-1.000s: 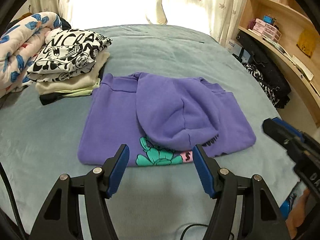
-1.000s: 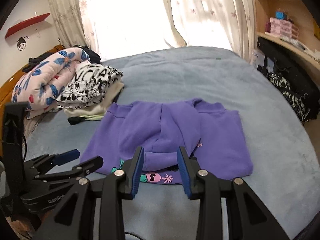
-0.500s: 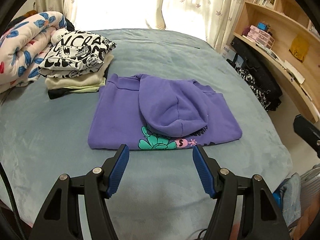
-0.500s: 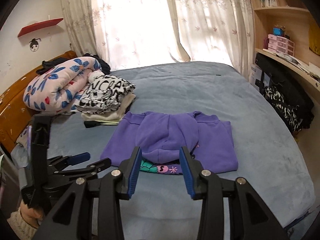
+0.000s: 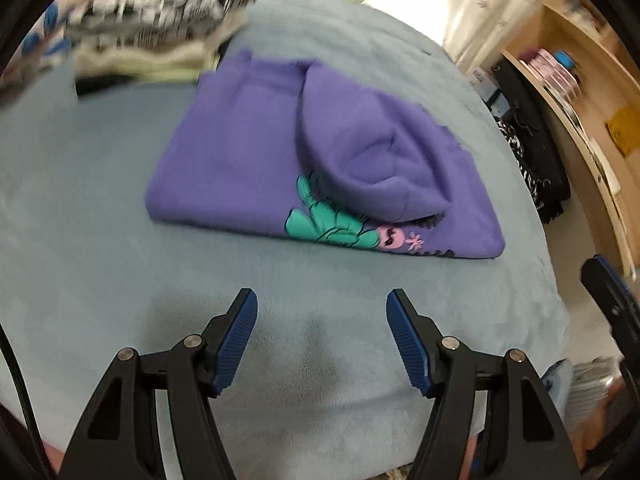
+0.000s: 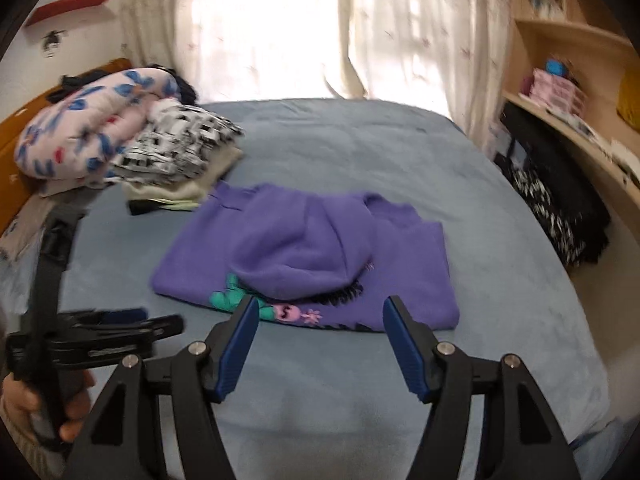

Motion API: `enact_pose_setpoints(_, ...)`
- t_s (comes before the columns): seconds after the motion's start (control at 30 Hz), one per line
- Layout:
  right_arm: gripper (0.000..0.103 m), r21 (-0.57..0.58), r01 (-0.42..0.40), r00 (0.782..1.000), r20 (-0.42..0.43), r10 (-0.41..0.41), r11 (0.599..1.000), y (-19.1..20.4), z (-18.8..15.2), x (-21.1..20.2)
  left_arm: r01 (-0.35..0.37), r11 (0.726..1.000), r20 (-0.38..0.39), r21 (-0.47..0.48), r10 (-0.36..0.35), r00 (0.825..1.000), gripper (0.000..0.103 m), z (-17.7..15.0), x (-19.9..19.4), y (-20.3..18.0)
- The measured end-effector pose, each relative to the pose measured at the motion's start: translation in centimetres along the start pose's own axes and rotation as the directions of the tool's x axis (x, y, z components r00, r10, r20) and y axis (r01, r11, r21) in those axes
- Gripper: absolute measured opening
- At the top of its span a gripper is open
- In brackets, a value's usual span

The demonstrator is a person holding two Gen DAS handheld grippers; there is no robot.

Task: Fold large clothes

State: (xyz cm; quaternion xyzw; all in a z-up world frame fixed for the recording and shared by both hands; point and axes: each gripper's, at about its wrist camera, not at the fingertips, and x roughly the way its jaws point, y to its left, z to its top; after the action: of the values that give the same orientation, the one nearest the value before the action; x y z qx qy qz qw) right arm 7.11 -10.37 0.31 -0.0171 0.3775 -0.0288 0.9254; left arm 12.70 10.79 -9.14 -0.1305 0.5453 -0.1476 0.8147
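Observation:
A purple hoodie [image 5: 248, 152] lies folded on the blue bed [image 5: 120, 280], hood laid over its back, with a teal and pink print along its near edge. It also shows in the right wrist view [image 6: 408, 264]. My left gripper [image 5: 322, 312] is open and empty, above the bedspread just short of the hoodie's near edge. It also shows in the right wrist view [image 6: 120, 326] at the lower left. My right gripper [image 6: 320, 316] is open and empty, hovering before the hoodie's near edge. Its tip shows in the left wrist view [image 5: 608, 284] at the right.
A stack of folded clothes [image 6: 180, 152] topped by a black-and-white shirt sits at the back left, beside a floral quilt [image 6: 80, 132]. Wooden shelves [image 6: 568, 112] and dark bags [image 6: 560, 200] line the right side. Curtains [image 6: 304, 28] hang behind the bed.
Both grippers pulled back from the hoodie, then came down toward it again. The right gripper's jaws have opened wider. The hoodie has not moved.

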Motion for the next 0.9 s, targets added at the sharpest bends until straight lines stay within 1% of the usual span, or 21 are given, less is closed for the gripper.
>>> enact_pose_setpoints(0.13,0.065,0.036,0.049,0.999,0.02,-0.05,0.998,-0.3,-0.8,2.9,0.013,0.998,-0.02,-0.064,-0.014,1.0,0.066,0.1,3.1,1.9)
enact_pose_setpoints(0.23,0.064,0.048,0.028,0.999,0.031,-0.029,0.998,-0.1,-1.0,4.3,0.043,0.993,-0.028,-0.113,-0.047,0.999,0.066,0.4,5.0,3.1)
enact_pose_setpoints(0.33,0.064,0.051,-0.002,0.998,0.056,-0.001,0.999,0.1,-0.8,5.0,0.078,0.984,-0.019,-0.159,-0.082,0.996,0.066,0.9,6.7,4.2)
enact_pose_setpoints(0.37,0.064,0.045,-0.003,0.998,0.068,0.0,0.999,0.3,-0.7,5.3,0.097,0.98,-0.012,-0.176,-0.101,0.995,0.066,1.1,7.3,4.7)
enact_pose_setpoints(0.43,0.064,0.031,-0.002,0.997,0.072,0.0,1.0,0.6,-0.5,5.9,0.158,0.963,0.011,-0.217,-0.16,0.987,0.066,1.5,8.3,5.5)
enact_pose_setpoints(0.5,0.064,0.026,-0.009,0.998,0.061,0.007,1.0,0.7,-0.5,6.7,0.224,0.936,0.046,-0.272,-0.22,0.974,0.066,1.9,9.5,6.8)
enact_pose_setpoints(0.57,0.064,0.029,-0.029,0.999,0.038,0.028,0.999,0.9,-0.4,7.6,0.247,0.92,0.069,-0.303,-0.237,0.969,0.066,2.3,10.4,7.5)
enact_pose_setpoints(0.67,0.064,0.034,-0.042,0.999,0.016,0.042,0.999,1.0,-0.6,8.7,0.278,0.906,0.11,-0.318,-0.256,0.96,0.066,2.9,11.4,8.1)
enact_pose_setpoints(0.77,0.064,0.034,-0.038,0.999,0.011,0.038,0.999,1.2,-0.7,9.6,0.297,0.902,0.154,-0.312,-0.26,0.953,0.066,3.7,12.0,8.2)
enact_pose_setpoints(0.9,0.064,0.042,-0.037,0.999,0.007,0.037,0.998,1.4,-0.3,10.8,0.304,0.898,0.171,-0.316,-0.261,0.95,0.065,5.2,12.7,8.6)
